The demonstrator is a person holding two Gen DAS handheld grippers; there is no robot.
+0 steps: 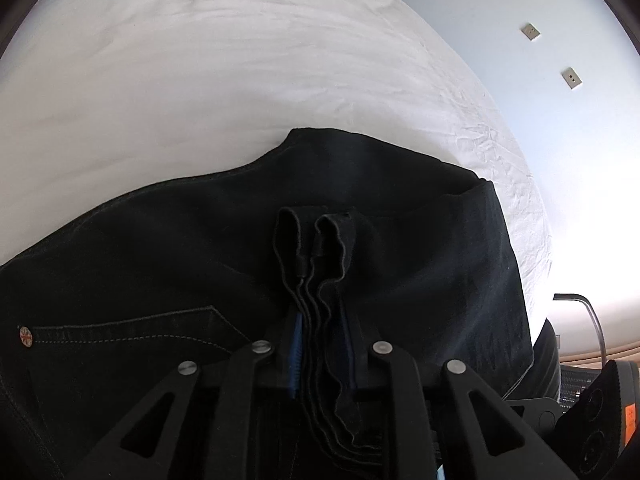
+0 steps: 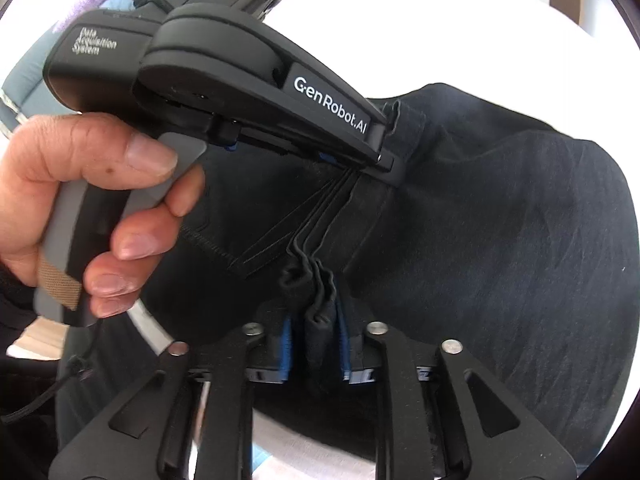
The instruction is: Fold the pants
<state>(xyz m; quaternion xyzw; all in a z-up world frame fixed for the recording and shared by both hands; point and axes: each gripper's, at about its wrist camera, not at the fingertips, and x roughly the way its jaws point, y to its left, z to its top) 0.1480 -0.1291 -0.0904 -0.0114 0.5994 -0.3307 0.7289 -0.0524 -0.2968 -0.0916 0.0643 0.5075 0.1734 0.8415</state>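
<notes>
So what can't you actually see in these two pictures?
- Left wrist view: the lower part of the black pants is cut off at the frame edge behind the left gripper.
- Right wrist view: the left gripper's body and the hand cover part of the pants; the bed is overexposed white.
- Right gripper: bunched hem layers hide the inner faces of its pads.

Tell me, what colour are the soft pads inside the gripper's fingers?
Blue, clearest in the right wrist view: the pads of the right gripper squeeze bunched black denim pants.
</notes>
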